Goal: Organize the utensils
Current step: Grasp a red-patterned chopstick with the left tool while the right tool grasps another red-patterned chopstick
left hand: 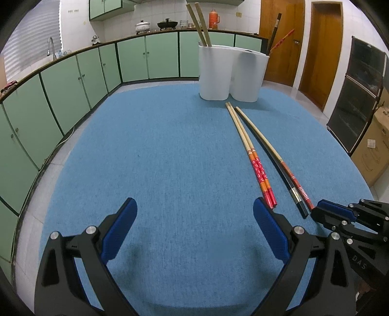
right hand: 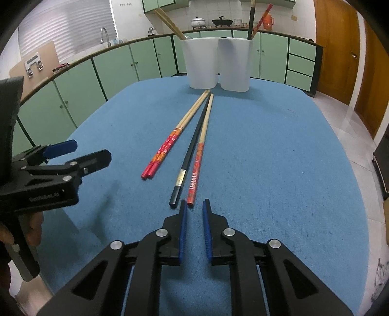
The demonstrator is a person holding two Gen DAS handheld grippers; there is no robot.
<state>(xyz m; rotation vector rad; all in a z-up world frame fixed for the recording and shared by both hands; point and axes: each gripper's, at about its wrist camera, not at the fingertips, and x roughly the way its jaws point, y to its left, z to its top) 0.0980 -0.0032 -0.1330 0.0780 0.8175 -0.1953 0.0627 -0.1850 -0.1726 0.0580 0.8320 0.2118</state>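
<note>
Four chopsticks lie on the blue mat (left hand: 158, 158) in front of a white two-compartment holder (left hand: 228, 73) (right hand: 218, 65). They are a pair with red-orange flowered handles (left hand: 252, 158) (right hand: 170, 143), a black chopstick (left hand: 274, 165) (right hand: 192, 150) and a red-striped chopstick (left hand: 287, 167) (right hand: 201, 145). My right gripper (right hand: 195, 203) (left hand: 318, 211) sits low at the near ends of the last two. Its jaws stand narrow with a visible gap, and the red-striped end lies just at the tips, unpressed. My left gripper (left hand: 194, 204) (right hand: 90, 150) hovers wide open, empty, left of the flowered pair.
The holder's left compartment has two bamboo chopsticks (left hand: 199, 24); the right one has a black and a red one (right hand: 255, 19). Green kitchen cabinets (left hand: 73, 85) run behind and to the left. A hand (right hand: 34, 228) grips the left tool. Cardboard boxes (left hand: 374, 150) stand right.
</note>
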